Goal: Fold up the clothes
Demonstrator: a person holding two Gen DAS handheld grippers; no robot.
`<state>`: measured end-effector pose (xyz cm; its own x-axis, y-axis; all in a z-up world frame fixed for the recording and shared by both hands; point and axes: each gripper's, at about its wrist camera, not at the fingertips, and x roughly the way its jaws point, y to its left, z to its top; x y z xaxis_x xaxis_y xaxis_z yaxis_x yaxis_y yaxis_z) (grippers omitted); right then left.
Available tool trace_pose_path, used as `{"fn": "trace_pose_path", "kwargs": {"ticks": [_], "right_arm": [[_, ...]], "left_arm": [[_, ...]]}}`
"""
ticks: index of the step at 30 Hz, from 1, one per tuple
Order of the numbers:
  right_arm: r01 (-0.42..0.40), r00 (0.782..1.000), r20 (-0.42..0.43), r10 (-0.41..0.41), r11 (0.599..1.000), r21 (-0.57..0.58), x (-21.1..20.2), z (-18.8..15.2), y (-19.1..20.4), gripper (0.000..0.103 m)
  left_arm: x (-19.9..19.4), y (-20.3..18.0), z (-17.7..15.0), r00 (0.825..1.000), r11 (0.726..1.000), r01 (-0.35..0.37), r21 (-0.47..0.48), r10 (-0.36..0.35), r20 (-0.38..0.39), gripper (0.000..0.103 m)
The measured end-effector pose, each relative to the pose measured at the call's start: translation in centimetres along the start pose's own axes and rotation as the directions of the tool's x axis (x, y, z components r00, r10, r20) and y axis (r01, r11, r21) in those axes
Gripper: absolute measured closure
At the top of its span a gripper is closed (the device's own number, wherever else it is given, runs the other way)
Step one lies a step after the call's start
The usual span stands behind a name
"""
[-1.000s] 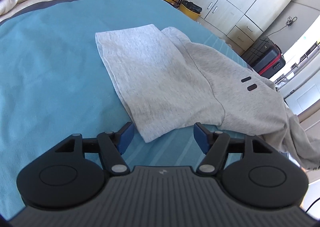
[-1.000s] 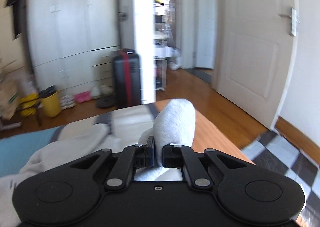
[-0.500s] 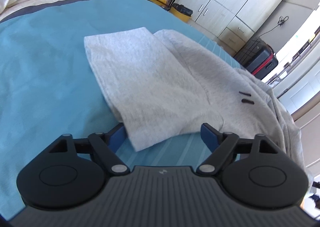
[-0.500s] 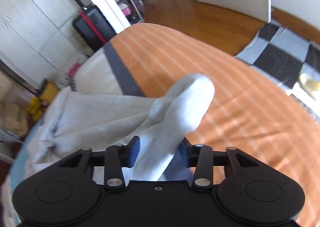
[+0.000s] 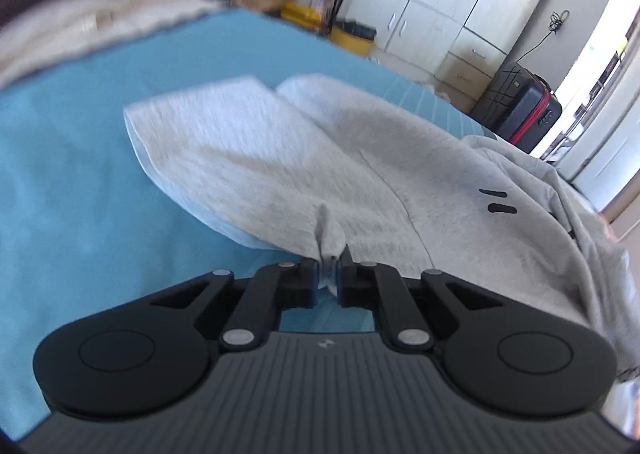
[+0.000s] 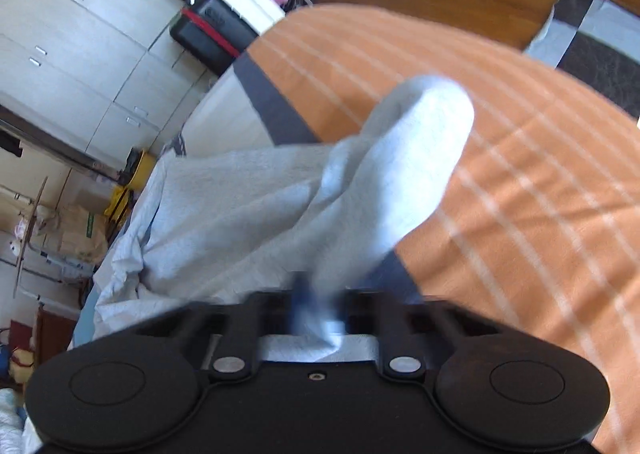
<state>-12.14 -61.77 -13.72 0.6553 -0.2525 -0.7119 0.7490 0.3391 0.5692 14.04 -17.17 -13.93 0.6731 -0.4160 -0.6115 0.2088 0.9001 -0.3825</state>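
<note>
the pale grey marl jersey garment [image 5: 304,157] lies spread across the blue part of the striped bedcover [image 5: 72,181], one panel already doubled over the rest, two short black marks near its right side. at its near hem the left gripper [image 5: 329,277] has just closed — half a second ago its blue-padded jaws stood wide on either side of that corner, and now they are pinched almost together with a small peak of grey cloth standing up between them. further right, past the black suitcase with red trim [image 5: 520,105] by the cream wardrobe doors [image 5: 440,1], the garment trails off toward the orange end of the bed. there the right gripper [image 6: 320,310] has its jaws drawn in on a rolled, tube-like end of the same garment — a sleeve or leg, i can't say which — that sticks up and forward over the orange striped cover [image 6: 520,173]; the view is smeared with motion, and a second ago it pointed at the door rather than down at the bed. with both ends now gripped, i'd judge a lift or a carry-over fold is in hand, not a finished stack.
</note>
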Motion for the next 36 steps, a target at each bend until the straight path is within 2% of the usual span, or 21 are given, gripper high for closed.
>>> {"fn": "trace_pose_path", "kwargs": {"ticks": [4, 10, 14, 17, 19, 20, 21, 22, 23, 24, 26, 29, 30, 33, 34, 36], "right_arm": [[-0.019, 0.979, 0.199, 0.035, 0.997, -0.080, -4.9, 0.1, 1.9, 0.098], [-0.076, 0.950, 0.282, 0.131, 0.977, -0.198, -9.8, 0.3, 6.6, 0.099], [-0.081, 0.904, 0.376, 0.202, 0.946, -0.315, -13.9, 1.9, 10.9, 0.099], [-0.049, 0.898, 0.390, 0.206, 0.926, -0.375, -12.0, 4.6, 14.7, 0.099], [-0.030, 0.893, 0.397, 0.210, 0.910, -0.413, -10.7, 6.4, 17.2, 0.095], [-0.038, 0.894, 0.391, 0.218, 0.907, -0.419, -8.8, 6.9, 17.9, 0.088], [-0.063, 0.904, 0.363, 0.227, 0.909, -0.413, -6.6, 7.2, 18.4, 0.082], [-0.084, 0.914, 0.334, 0.230, 0.914, -0.397, -4.6, 7.3, 18.8, 0.061], [-0.089, 0.932, 0.304, 0.196, 0.938, -0.334, -3.0, 6.5, 18.6, 0.048], [-0.095, 0.947, 0.272, 0.170, 0.958, -0.270, -1.5, 5.5, 18.3, 0.049], [-0.148, 0.958, 0.218, 0.184, 0.974, -0.172, 0.7, 2.6, 16.6, 0.049], [-0.080, 0.993, 0.077, 0.090, 0.989, -0.121, 2.6, 1.1, 15.3, 0.049], [-0.052, 0.998, 0.040, 0.057, 0.993, -0.108, 3.0, 1.0, 14.9, 0.049], [-0.026, 0.997, 0.074, 0.030, 0.998, -0.061, 1.5, 2.2, 12.8, 0.047], [-0.013, 0.996, 0.084, 0.017, 0.999, -0.042, 1.0, 2.6, 11.9, 0.042], [0.026, 0.999, 0.017, -0.027, 0.999, 0.029, 1.3, 2.7, 9.5, 0.041]], "left_arm": [[-3.8, -0.5, 1.5, 0.995, 1.000, -0.004, 0.019, 0.002, 0.102, 0.096], [-9.4, -1.4, 3.7, 0.967, 0.999, -0.013, 0.047, 0.000, 0.253, 0.097], [-12.7, -1.7, 5.9, 0.943, 0.998, -0.007, 0.064, -0.015, 0.333, 0.097], [-14.0, -2.1, 7.0, 0.926, 0.997, -0.013, 0.076, -0.017, 0.378, 0.097], [-13.3, -1.9, 6.5, 0.938, 0.998, -0.021, 0.060, -0.001, 0.348, 0.097], [-13.0, -1.8, 6.3, 0.943, 0.998, -0.026, 0.052, 0.007, 0.332, 0.097], [-12.0, -1.5, 6.0, 0.956, 0.998, -0.045, 0.037, 0.032, 0.290, 0.097], [-10.9, -1.0, 5.4, 0.967, 0.997, -0.071, 0.020, 0.064, 0.246, 0.097], [-10.0, -0.3, 4.6, 0.974, 0.996, -0.084, 0.004, 0.081, 0.212, 0.097], [-9.1, 0.4, 3.8, 0.979, 0.995, -0.098, -0.011, 0.098, 0.177, 0.097], [-7.8, 1.8, 2.4, 0.985, 0.992, -0.117, -0.037, 0.121, 0.120, 0.097], [-6.9, 3.0, 1.2, 0.987, 0.990, -0.138, -0.042, 0.141, 0.082, 0.097], [-6.8, 3.2, 1.1, 0.987, 0.990, -0.137, -0.041, 0.140, 0.081, 0.097], [-6.5, 3.0, 0.9, 0.987, 0.991, -0.130, -0.032, 0.132, 0.092, 0.097], [-6.4, 3.0, 0.9, 0.986, 0.991, -0.132, -0.023, 0.133, 0.096, 0.097], [-6.0, 3.0, 0.6, 0.986, 0.991, -0.136, -0.014, 0.136, 0.096, 0.096]]}}
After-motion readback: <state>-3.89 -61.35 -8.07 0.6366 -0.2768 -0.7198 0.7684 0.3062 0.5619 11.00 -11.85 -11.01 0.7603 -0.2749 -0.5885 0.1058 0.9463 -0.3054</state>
